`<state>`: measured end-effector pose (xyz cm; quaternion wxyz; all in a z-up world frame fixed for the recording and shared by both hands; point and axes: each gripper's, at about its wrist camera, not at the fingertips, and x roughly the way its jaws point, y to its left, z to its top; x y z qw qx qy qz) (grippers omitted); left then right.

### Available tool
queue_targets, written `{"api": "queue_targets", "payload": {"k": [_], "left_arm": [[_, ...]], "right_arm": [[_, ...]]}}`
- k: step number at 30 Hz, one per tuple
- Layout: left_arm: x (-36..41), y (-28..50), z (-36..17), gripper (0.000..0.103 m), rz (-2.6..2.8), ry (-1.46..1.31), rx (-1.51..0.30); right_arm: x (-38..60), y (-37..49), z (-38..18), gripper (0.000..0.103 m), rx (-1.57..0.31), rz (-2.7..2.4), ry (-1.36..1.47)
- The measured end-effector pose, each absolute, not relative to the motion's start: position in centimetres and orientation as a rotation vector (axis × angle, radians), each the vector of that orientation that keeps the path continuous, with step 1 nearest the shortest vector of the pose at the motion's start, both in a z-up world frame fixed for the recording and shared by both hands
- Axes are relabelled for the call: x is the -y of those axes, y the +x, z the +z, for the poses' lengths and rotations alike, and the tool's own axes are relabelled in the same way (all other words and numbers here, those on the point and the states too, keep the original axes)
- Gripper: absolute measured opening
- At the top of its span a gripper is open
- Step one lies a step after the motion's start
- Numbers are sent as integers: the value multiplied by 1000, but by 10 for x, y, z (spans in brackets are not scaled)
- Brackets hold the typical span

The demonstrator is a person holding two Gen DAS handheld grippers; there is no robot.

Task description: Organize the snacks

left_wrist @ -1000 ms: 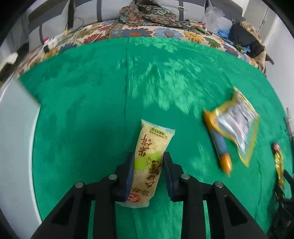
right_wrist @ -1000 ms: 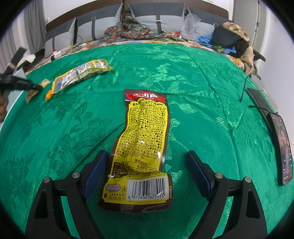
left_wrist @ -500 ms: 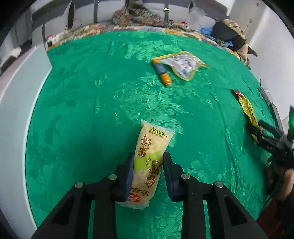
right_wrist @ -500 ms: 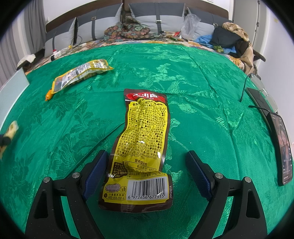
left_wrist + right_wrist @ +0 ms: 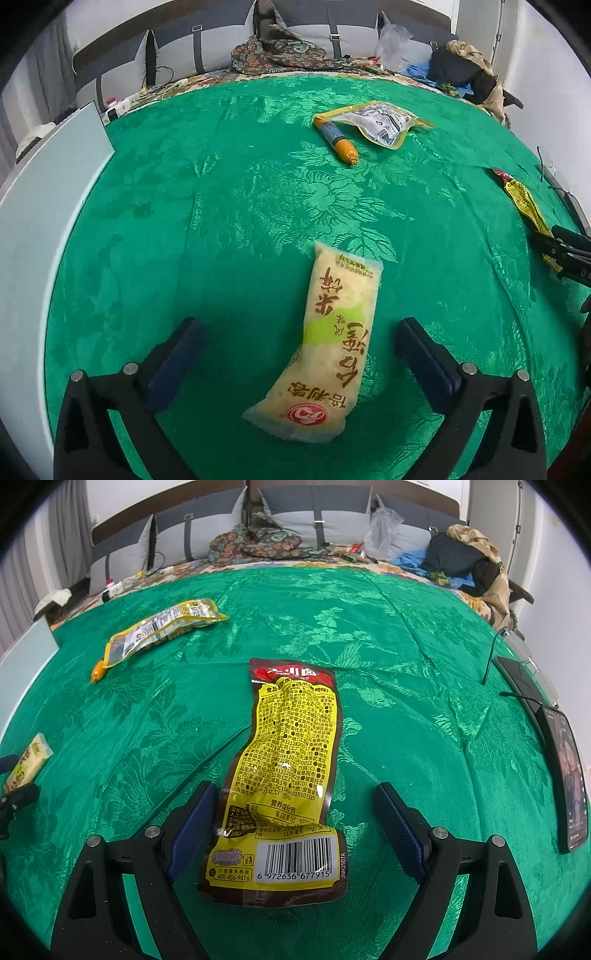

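Note:
A pale yellow rice cracker packet [image 5: 332, 339] lies on the green cloth [image 5: 240, 206] between the fingers of my left gripper [image 5: 298, 326]. Its jaws are opening, and both blue pads stand well clear of the packet. In the right wrist view the same packet [image 5: 27, 762] shows at the far left edge. My right gripper [image 5: 295, 786] is open around a yellow and brown snack packet [image 5: 291, 753] that lies flat; its left pad is close to the packet's edge. A yellow-rimmed clear pouch [image 5: 376, 120] and an orange sausage stick [image 5: 338, 140] lie together farther back.
A white panel [image 5: 37, 221] borders the cloth on the left. A phone [image 5: 565, 775], glasses [image 5: 532, 664] and a cable lie at the right edge. Pillows, a floral cloth and clothes are piled behind the green cloth.
The left gripper carried the rice cracker packet across the cloth, then its jaws spread wide and let it go; the packet now rests on the cloth. The right gripper has not moved.

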<state>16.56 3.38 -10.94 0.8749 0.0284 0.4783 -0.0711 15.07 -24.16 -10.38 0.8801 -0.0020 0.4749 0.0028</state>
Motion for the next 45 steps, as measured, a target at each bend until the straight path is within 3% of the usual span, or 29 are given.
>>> {"api": "queue_targets", "payload": {"k": [25, 37, 42, 44, 45], "left_arm": [[-34, 163, -115, 103, -129, 46, -961], [-61, 181, -101, 103, -353, 48, -1140], [-40, 181, -105, 102, -367, 133, -1152], [-22, 181, -109, 94, -340, 214, -1136], [-17, 179, -104, 67, -361, 203, -1109]], "right_arm": [[242, 151, -104, 89, -989, 5, -3], [242, 152, -104, 89, -994, 10, -2], [243, 178, -100, 89, -1183, 35, -2], [245, 192, -100, 88, -1255, 52, 10], [246, 196, -100, 84, -1266, 56, 7]]}}
